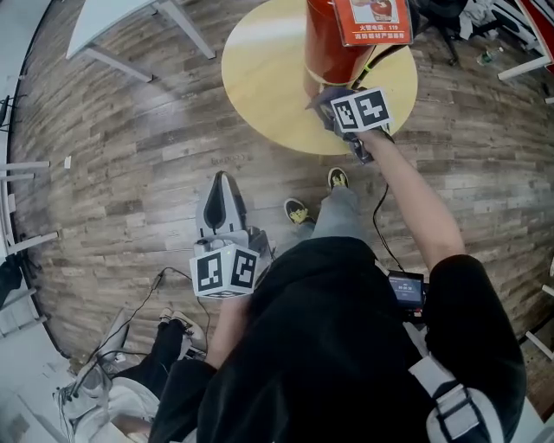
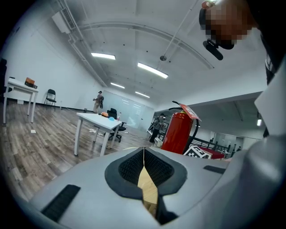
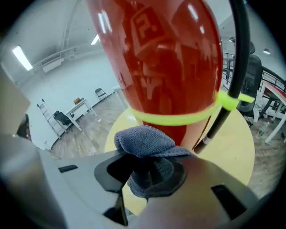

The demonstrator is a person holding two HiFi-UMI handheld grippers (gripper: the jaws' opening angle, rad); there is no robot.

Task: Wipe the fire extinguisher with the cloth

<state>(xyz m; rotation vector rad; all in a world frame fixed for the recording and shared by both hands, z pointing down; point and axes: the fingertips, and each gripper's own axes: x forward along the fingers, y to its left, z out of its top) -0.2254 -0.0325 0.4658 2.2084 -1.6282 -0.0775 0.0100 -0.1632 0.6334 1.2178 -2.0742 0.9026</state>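
A red fire extinguisher point(image 1: 333, 43) stands on the round yellow table point(image 1: 268, 78), with a red label tag point(image 1: 374, 19) and a black hose point(image 3: 234, 67) held by a yellow-green band point(image 3: 178, 118). It fills the right gripper view as a red body point(image 3: 165, 58). My right gripper point(image 1: 333, 104) is shut on a blue-grey cloth point(image 3: 145, 143), which presses against the extinguisher's lower side. My left gripper point(image 1: 221, 203) hangs low over the floor, away from the table, with its jaws shut and nothing between them. From there the extinguisher point(image 2: 178, 132) shows in the distance.
A white desk point(image 1: 130, 22) stands at the far left of the wooden floor. More desks point(image 2: 96, 123), chairs and people show far off in the left gripper view. Cables and a bag lie on the floor near my feet point(image 1: 299, 212).
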